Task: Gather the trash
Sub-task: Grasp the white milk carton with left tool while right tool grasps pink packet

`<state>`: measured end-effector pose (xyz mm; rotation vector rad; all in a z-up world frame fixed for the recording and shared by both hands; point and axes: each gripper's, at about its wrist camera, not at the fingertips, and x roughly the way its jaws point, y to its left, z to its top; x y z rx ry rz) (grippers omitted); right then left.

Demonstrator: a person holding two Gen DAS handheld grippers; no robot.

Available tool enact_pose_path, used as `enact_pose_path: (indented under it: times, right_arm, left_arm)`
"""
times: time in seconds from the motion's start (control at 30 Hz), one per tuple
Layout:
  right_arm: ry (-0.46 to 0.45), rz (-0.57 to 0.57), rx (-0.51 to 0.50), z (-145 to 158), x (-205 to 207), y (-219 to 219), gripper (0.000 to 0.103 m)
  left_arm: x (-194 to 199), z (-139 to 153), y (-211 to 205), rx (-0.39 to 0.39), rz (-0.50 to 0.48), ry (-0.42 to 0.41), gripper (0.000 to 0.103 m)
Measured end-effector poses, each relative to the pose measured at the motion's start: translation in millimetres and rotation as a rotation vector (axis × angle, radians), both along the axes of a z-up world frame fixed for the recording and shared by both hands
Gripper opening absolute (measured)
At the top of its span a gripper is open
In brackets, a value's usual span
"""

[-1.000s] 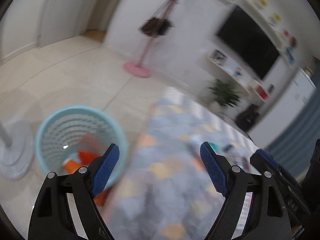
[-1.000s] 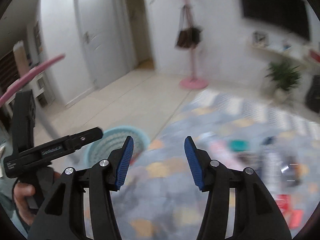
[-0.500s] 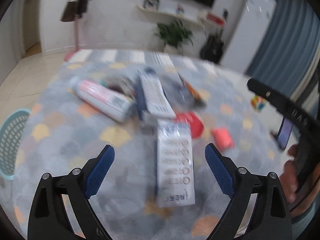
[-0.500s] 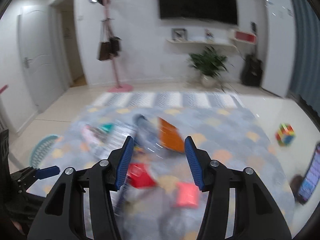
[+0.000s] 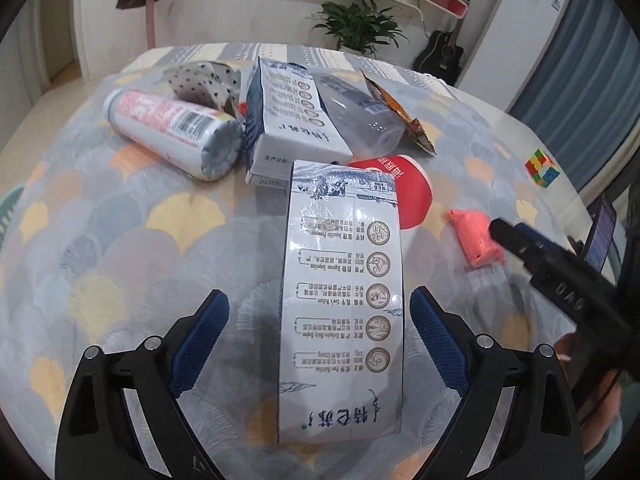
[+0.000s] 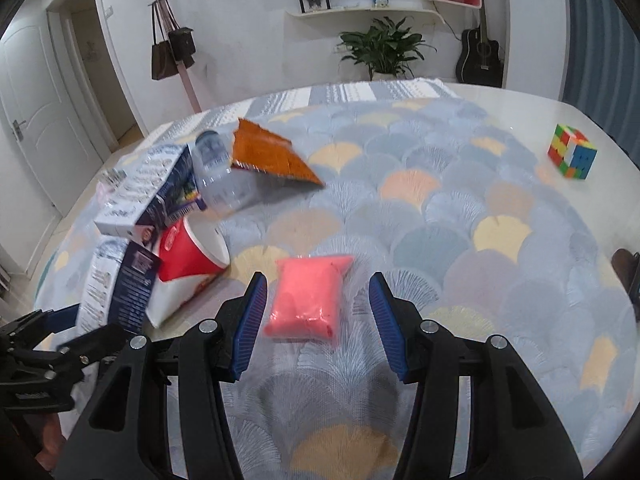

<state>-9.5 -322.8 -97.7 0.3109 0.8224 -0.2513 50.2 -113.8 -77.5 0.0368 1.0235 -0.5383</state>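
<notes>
Trash lies on a patterned rug. My left gripper [image 5: 318, 340] is open, its fingers on either side of a white milk carton [image 5: 344, 300] lying flat. Beyond it lie a second carton [image 5: 288, 120], a white can [image 5: 172, 132], a red paper cup [image 5: 400, 192], a clear bottle [image 5: 360, 112] and an orange wrapper [image 5: 400, 116]. My right gripper [image 6: 316, 320] is open, its fingers on either side of a pink packet [image 6: 308, 296]. That pink packet also shows in the left wrist view [image 5: 474, 240].
A colour cube [image 6: 572, 156] lies on the bare floor at the right. A crumpled dotted paper [image 5: 200, 80] lies behind the can. A plant [image 6: 384, 48], a guitar [image 6: 480, 56] and a coat stand [image 6: 176, 48] stand by the far wall.
Both grippers swung away from the blue basket, turned to the trash pile and came down low. The left now straddles the milk carton, the right the pink packet. Both stayed open.
</notes>
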Motion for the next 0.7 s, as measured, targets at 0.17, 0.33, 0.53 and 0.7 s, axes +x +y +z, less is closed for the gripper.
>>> enact_pose_path:
  times: [0.17,0.33,0.53,0.7]
  right_arm:
    - [0.022,0.014,-0.023,-3,5,7,0.051]
    - [0.065,0.006,-0.034,-10,13,9,0.054]
    - [0.072,0.019,-0.065,-11,15,14,0.054]
    - [0.089,0.028,-0.091,-13,18,18,0.053]
  left_arm:
    - [1,-6,-4,-0.004,-0.003,0.013,0.088]
    - [0,-10,-9,0.020,-0.010,0.010,0.081]
    - [-2,-11,-9,0.021,-0.020,0.000,0.055]
    - [-4,-9,-7,0.012,-0.022,-0.006,0.055]
